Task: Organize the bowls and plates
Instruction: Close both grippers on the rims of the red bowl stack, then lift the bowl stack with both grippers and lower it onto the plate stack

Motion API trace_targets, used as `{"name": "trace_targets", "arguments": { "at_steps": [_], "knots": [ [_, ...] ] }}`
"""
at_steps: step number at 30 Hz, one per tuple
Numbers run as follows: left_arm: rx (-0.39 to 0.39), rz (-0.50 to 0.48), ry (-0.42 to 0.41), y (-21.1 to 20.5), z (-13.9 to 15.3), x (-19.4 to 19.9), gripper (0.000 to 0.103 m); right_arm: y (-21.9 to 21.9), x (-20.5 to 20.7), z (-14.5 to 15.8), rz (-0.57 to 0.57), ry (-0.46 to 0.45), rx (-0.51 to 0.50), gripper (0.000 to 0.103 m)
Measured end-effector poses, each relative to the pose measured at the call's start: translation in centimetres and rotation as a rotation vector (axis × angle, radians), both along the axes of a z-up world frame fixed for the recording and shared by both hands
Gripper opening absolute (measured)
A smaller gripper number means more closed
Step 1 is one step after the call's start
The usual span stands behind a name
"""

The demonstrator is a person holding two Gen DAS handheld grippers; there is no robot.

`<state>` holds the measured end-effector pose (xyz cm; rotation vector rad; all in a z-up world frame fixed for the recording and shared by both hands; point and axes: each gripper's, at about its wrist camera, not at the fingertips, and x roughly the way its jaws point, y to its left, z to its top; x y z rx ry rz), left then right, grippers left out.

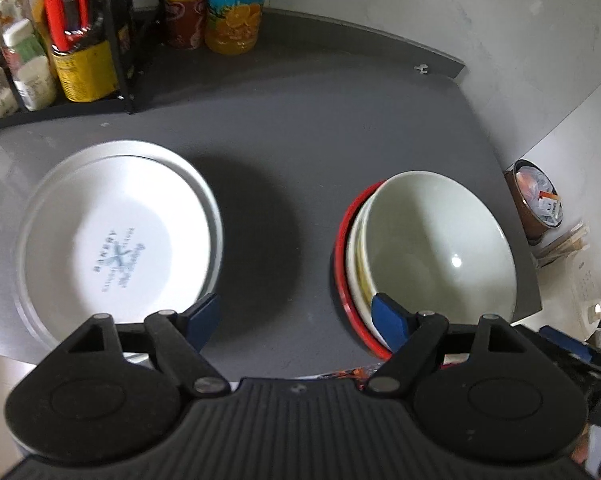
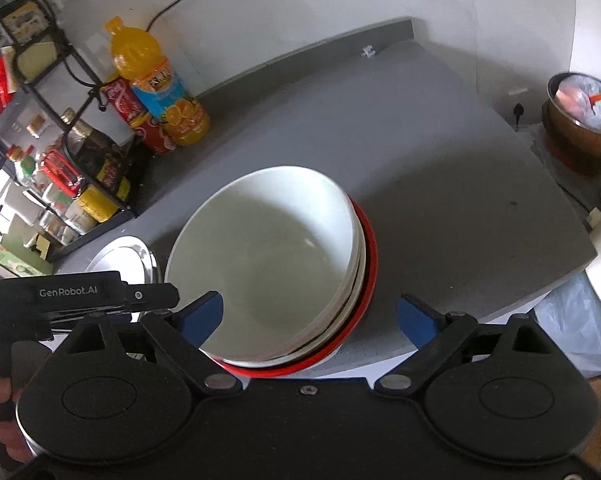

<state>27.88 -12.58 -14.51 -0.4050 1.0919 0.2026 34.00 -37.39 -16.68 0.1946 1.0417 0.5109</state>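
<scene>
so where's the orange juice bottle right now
The orange juice bottle stands at the back left of the grey counter against the wall, touching a red cola bottle beside the black rack.

Counter (image 1: 300, 120): matte dark grey. Top plate (image 1: 116, 240): white, faint blue printed emblem at centre. Top bowl (image 1: 440, 248): pale greenish-white, plain; bottom bowl (image 1: 342, 264): red rim. Juice bottle (image 2: 160, 84): orange, blue label with orange-slice pattern. Tool pads (image 1: 388, 316): blue.

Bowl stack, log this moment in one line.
bowl stack: nested, on counter | plate stack: beside | left claw: open | right claw: open
</scene>
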Motion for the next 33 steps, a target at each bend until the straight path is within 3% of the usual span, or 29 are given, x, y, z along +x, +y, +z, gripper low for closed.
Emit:
{"name": "trace_targets", "arguments": {
  "at_steps": [4,11,16,22,25,27,33],
  "knots": [
    [-0.05,0.007,0.009,-0.2,-1.2,1.4,0.081,0.1,0.8,-1.6,-0.026,0.048,-0.001,0.086],
    [-0.045,-0.01,0.04,-1.1,-3.0,3.6,0.08,0.8,1.7,-3.7,-0.057,0.112,0.004,0.076],
    [-0.091,0.004,0.059,-1.2,-4.5,4.9,0.076,1.2,2.2,-4.8,-0.086,0.155,-0.001,0.067],
    [-0.119,0.001,0.09,-1.6,-6.0,6.2,0.059,1.6,2.6,-5.5,-0.115,0.18,-0.01,0.048],
    [-0.153,0.005,0.099,-1.4,-6.5,6.5,0.047,1.1,2.6,-5.6,-0.127,0.185,-0.011,0.039],
    [-0.176,0.016,0.114,-1.1,-7.0,6.6,0.033,0.8,2.7,-5.6,-0.135,0.188,-0.006,0.034],
    [-0.235,0.029,0.108,-0.2,-7.4,6.3,0.029,0.9,2.2,-5.7,-0.147,0.186,0.006,0.032]
  ]
}}
